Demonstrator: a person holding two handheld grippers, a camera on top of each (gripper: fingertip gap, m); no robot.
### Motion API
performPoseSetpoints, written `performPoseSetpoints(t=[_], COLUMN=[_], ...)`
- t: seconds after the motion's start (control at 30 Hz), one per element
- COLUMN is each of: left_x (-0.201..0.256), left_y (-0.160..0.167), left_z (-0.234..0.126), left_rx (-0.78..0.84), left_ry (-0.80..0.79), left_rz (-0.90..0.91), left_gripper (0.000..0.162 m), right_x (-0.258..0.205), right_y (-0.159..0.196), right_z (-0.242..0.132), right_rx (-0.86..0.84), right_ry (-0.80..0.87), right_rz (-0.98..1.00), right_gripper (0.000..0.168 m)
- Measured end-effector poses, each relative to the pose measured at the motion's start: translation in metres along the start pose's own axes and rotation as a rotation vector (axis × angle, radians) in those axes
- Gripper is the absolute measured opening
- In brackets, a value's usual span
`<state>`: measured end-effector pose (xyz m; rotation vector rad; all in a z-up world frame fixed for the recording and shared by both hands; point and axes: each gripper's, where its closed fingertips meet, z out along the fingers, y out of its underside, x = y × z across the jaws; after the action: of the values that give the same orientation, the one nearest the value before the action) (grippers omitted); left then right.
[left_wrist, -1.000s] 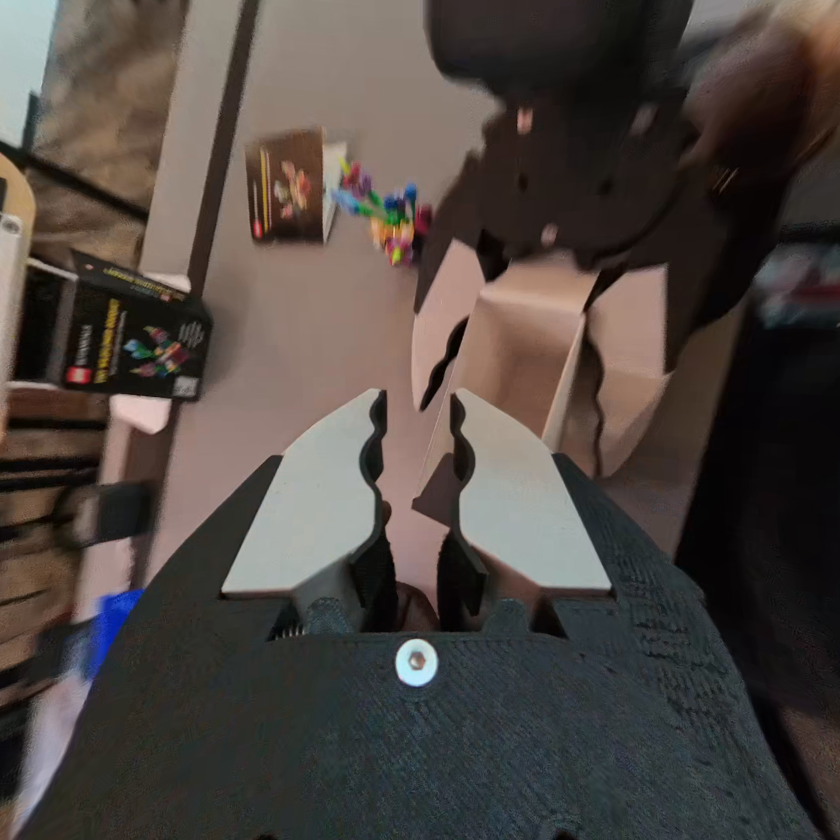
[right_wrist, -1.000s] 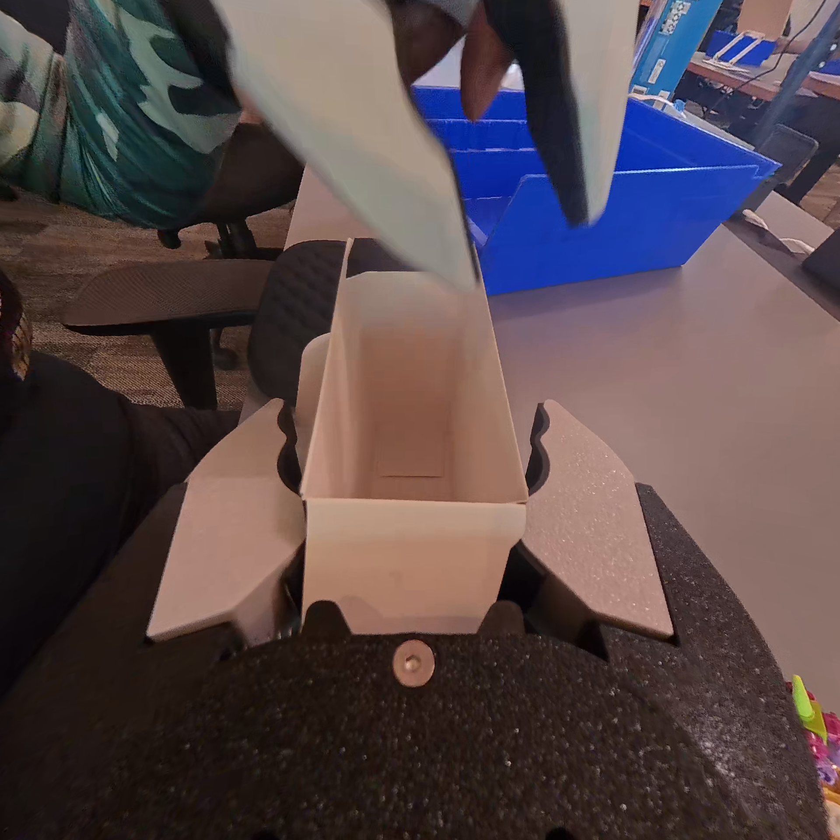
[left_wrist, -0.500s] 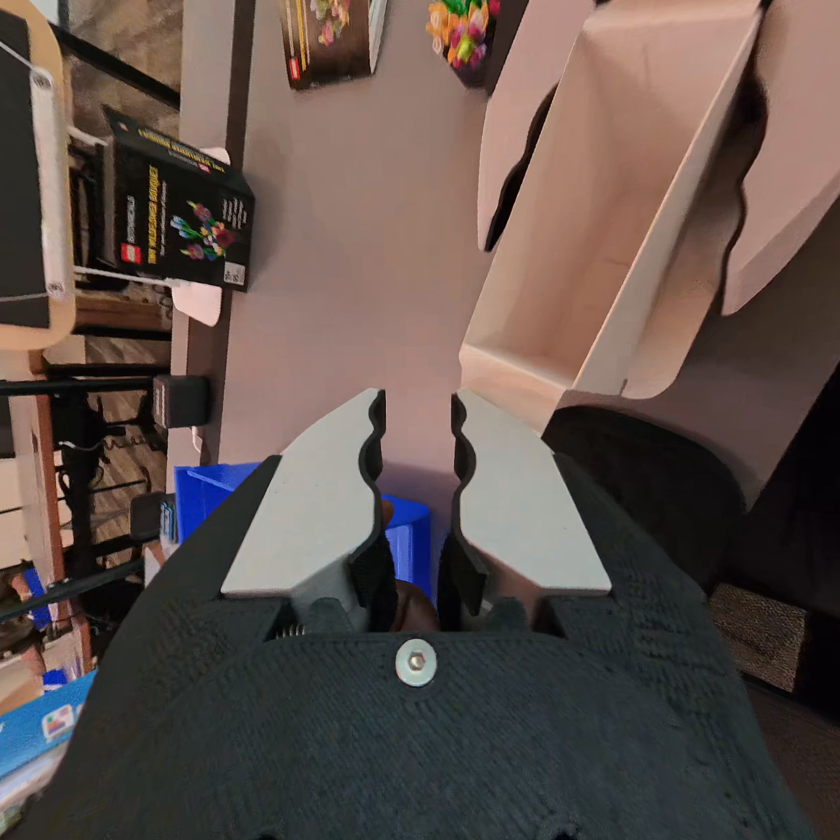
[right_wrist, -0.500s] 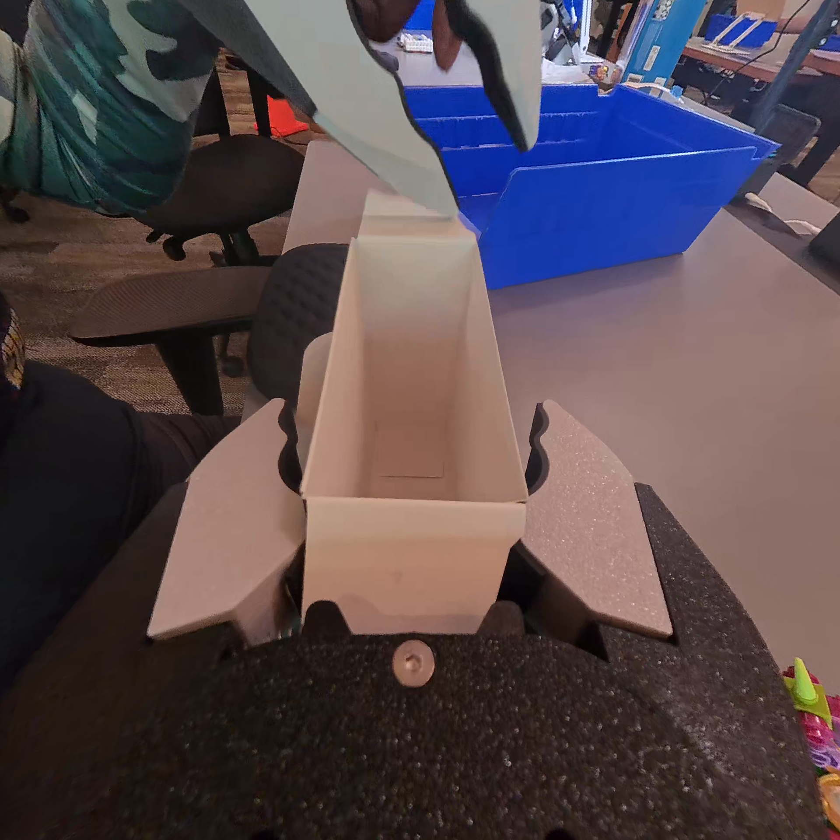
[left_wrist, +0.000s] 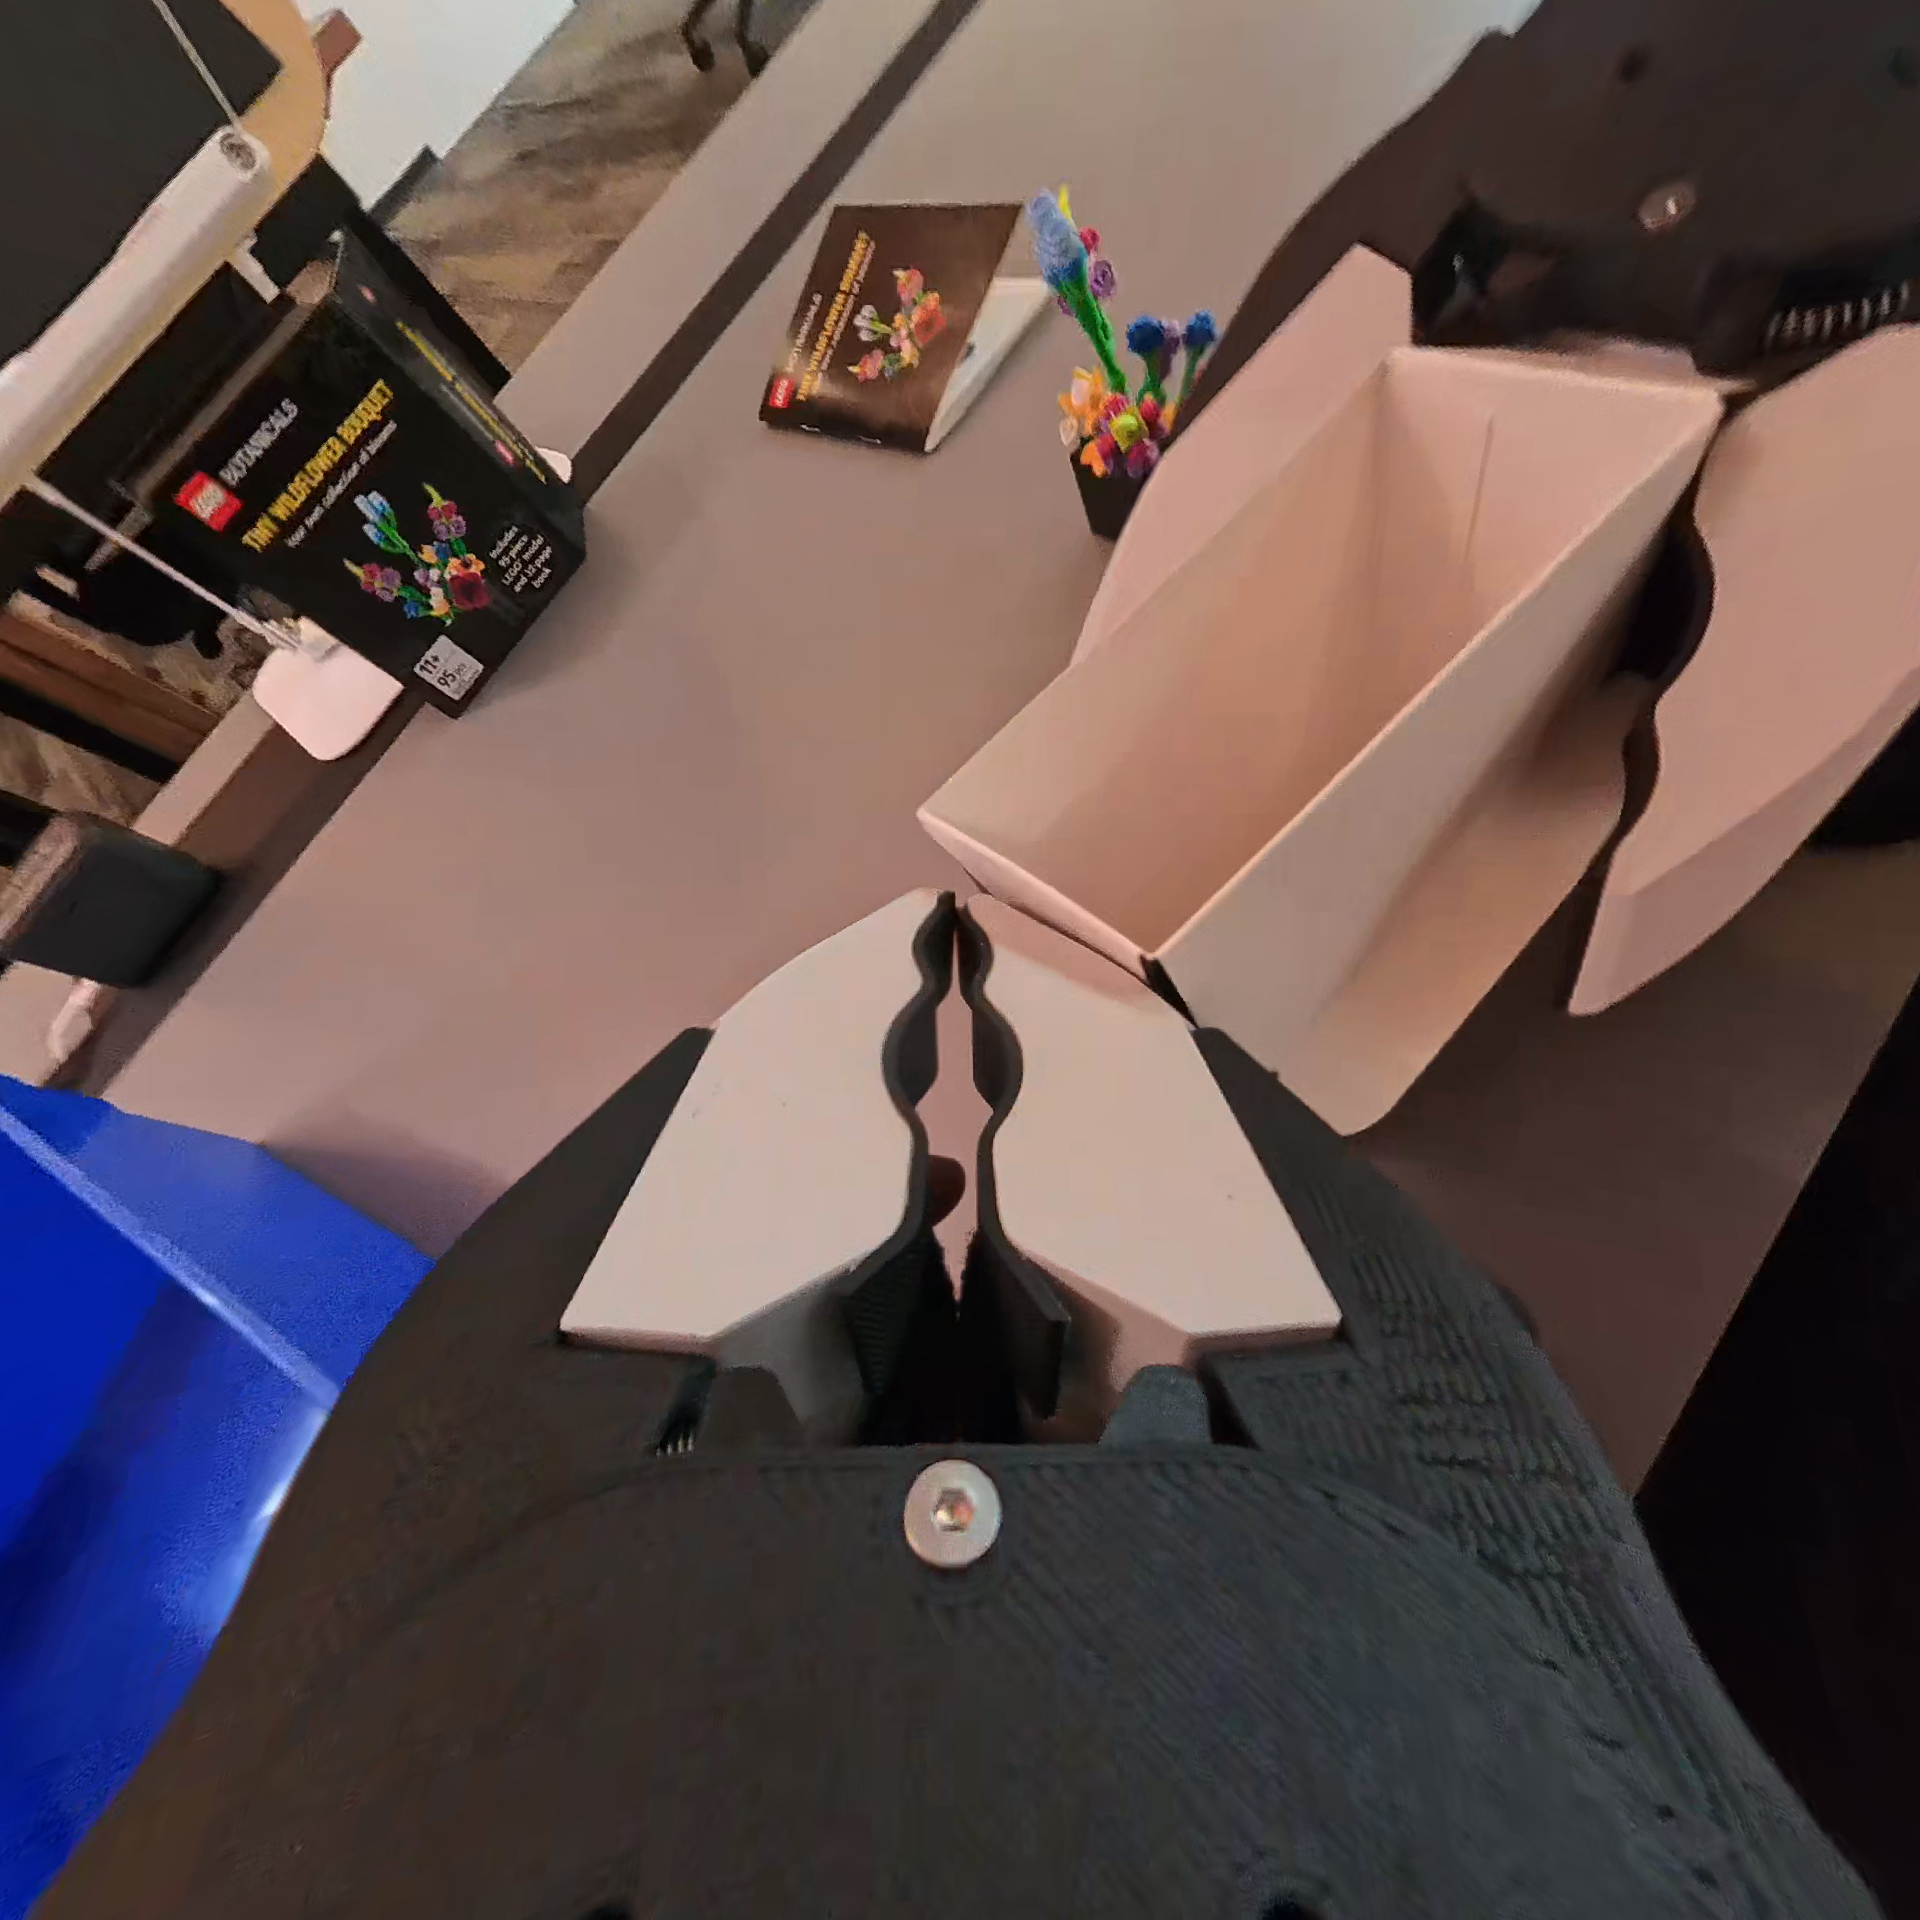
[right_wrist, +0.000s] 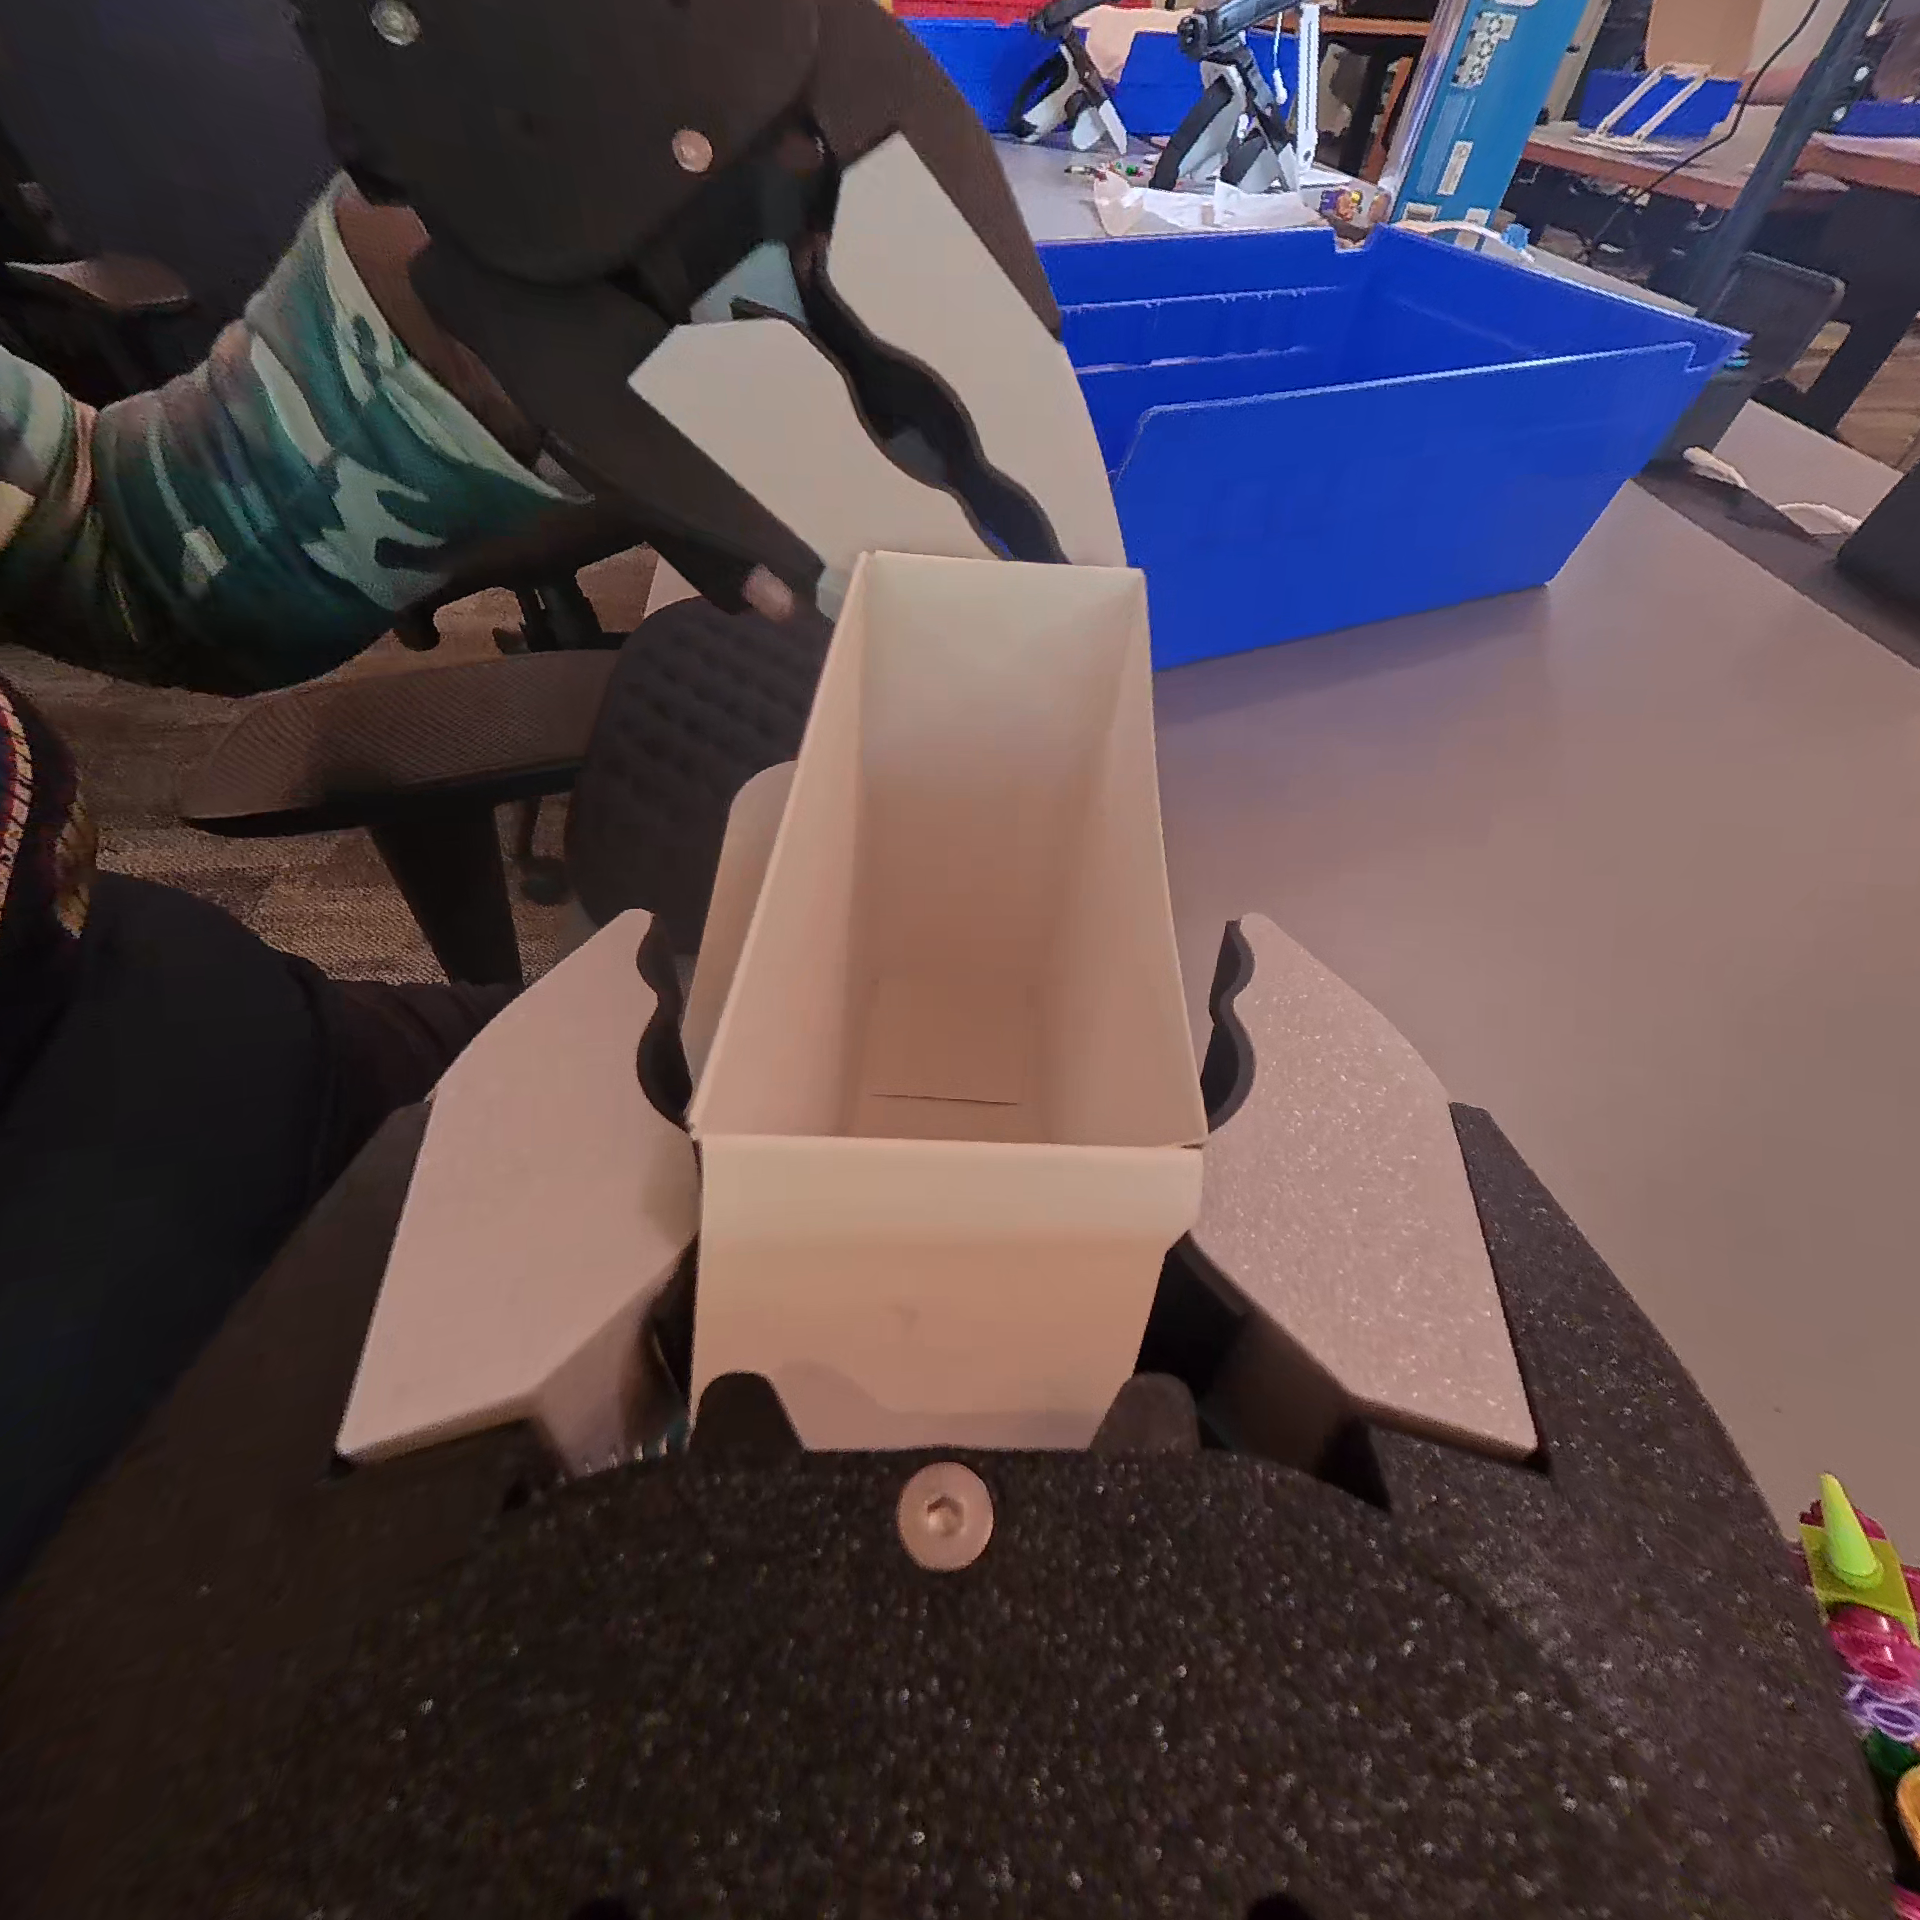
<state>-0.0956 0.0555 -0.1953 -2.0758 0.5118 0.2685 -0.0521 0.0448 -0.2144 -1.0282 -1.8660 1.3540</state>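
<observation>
While the right claw (right_wrist: 945, 1049) grips an open white box (right_wrist: 940, 1278) above the counter (right_wrist: 1558, 883), the left claw (left_wrist: 953, 914) sits pinched closed, empty, at the box's far rim.

Office-like lab: long grey tables (right_wrist: 1558, 831), blue bins (right_wrist: 1351, 436), office chair (right_wrist: 416, 727), carpet.

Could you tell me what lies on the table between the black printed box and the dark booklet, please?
Nothing: in the left wrist view, only bare grey table lies between the black printed box and the dark booklet.
</observation>
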Motion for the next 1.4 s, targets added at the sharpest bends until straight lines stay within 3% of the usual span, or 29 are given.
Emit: performPoseSetpoints(t=[0.1,0.3,0.43,0.57,0.73,0.9,1.0,1.13,1.27,1.3,1.4], left_x=[0.001,-0.007,0.001,0.023,0.047,0.061,0.055,0.028,0.003,-0.002,-0.010], left_y=[0.001,0.005,-0.014,-0.038,-0.021,-0.018,-0.018,-0.018,-0.010,-0.009,-0.007], left_z=[-0.002,-0.030,-0.058,-0.065,-0.026,-0.025,-0.025,-0.020,-0.015,-0.013,-0.010], left_rx=[0.063,0.220,0.386,0.468,0.320,0.374,0.393,0.394,0.362,0.353,0.303], left_ry=[0.045,0.270,0.361,0.376,0.391,0.490,0.444,0.291,0.138,0.105,0.004], left_rz=[-0.068,-0.147,-0.107,-0.018,0.052,0.008,-0.006,-0.184,-0.320,-0.345,-0.340], left_gripper=[0.008,0.049,0.078,0.080,0.077,0.056,0.055,0.055,0.055,0.055,0.055], right_x=[-0.001,-0.007,-0.012,-0.012,-0.017,-0.016,-0.011,0.019,0.049,0.053,0.021], right_y=[0.000,0.001,-0.001,-0.001,-0.002,-0.003,-0.008,-0.042,-0.073,-0.075,-0.073], right_z=[0.000,-0.003,-0.002,-0.002,-0.003,-0.004,-0.005,-0.031,-0.070,-0.074,-0.058], right_rx=[-0.006,-0.004,0.004,0.002,0.012,0.027,0.053,0.257,0.420,0.392,0.169], right_ry=[-0.003,-0.044,-0.064,-0.063,-0.076,-0.068,-0.030,0.133,0.361,0.407,0.259], right_rz=[-0.009,-0.056,-0.107,-0.106,-0.149,-0.158,-0.170,-0.089,-0.057,-0.074,-0.269], right_gripper=[0.099,0.099,0.099,0.099,0.099,0.100,0.104,0.117,0.104,0.092,0.033])
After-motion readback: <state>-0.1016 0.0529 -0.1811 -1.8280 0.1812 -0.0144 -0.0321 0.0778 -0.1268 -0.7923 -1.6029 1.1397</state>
